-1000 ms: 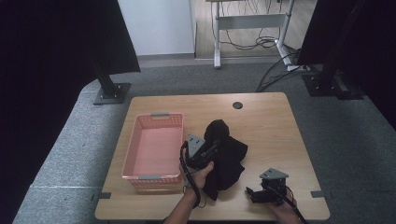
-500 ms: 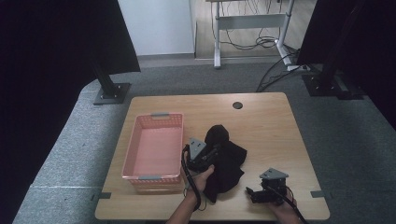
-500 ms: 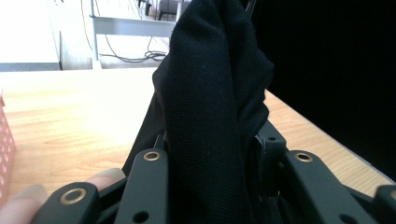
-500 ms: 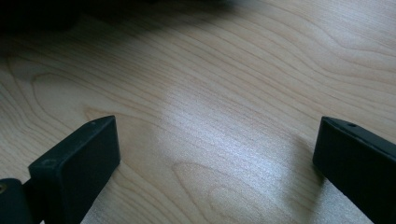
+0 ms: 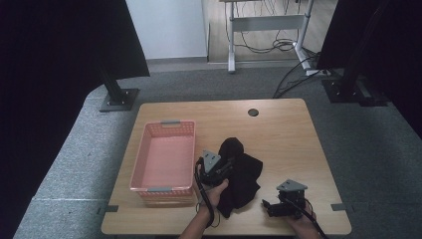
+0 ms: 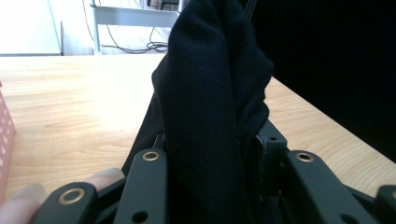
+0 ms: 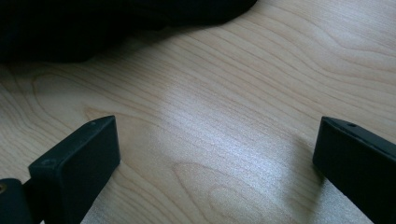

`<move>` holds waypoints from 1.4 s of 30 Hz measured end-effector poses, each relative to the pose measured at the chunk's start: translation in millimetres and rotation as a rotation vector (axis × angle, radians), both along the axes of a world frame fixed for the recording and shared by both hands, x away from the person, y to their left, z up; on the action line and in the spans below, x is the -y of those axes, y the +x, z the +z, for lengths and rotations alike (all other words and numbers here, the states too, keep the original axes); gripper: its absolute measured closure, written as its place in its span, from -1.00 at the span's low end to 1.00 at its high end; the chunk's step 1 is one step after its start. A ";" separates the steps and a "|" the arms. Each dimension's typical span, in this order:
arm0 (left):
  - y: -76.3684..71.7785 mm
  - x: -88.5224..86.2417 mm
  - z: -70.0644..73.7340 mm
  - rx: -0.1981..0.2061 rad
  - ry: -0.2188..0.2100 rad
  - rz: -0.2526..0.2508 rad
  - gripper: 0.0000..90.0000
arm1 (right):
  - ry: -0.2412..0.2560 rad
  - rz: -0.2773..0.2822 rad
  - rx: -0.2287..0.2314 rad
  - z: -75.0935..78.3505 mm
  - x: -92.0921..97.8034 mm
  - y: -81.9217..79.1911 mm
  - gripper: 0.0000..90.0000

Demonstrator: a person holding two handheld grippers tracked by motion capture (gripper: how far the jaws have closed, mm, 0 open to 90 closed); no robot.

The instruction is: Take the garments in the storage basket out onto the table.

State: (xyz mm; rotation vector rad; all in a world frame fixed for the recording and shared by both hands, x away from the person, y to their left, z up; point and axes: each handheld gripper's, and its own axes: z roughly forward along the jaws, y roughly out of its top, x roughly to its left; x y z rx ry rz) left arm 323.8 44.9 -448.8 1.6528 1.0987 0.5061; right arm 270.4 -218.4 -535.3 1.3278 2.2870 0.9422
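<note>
A black cloth [image 5: 244,172] lies bunched on the wooden table [image 5: 278,134], just right of a pink basket [image 5: 164,162]. My left gripper [image 5: 226,167] is shut on a fold of the cloth. In the left gripper view the black cloth [image 6: 212,107] rises between the jaws and hides their tips. My right gripper [image 5: 268,206] rests near the table's front edge, right of the cloth, its jaws wide apart with bare wood between them. The edge of the cloth [image 7: 93,28] lies just beyond the right gripper [image 7: 217,154] in its own view.
The pink basket holds nothing. A round dark grommet [image 5: 253,112] sits in the table near its far edge. Beyond the table are grey carpet, a black stand base [image 5: 119,99] and a desk frame with cables [image 5: 268,30].
My left gripper has drawn toward the near edge with the cloth in it, and the cloth has shifted a little with it. The right gripper has stayed in place.
</note>
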 end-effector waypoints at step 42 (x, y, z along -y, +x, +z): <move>-3.8 -4.1 -7.8 -0.055 0.090 -0.137 -0.16 | 0.000 -0.001 0.000 0.0 0.0 -0.1 -1.00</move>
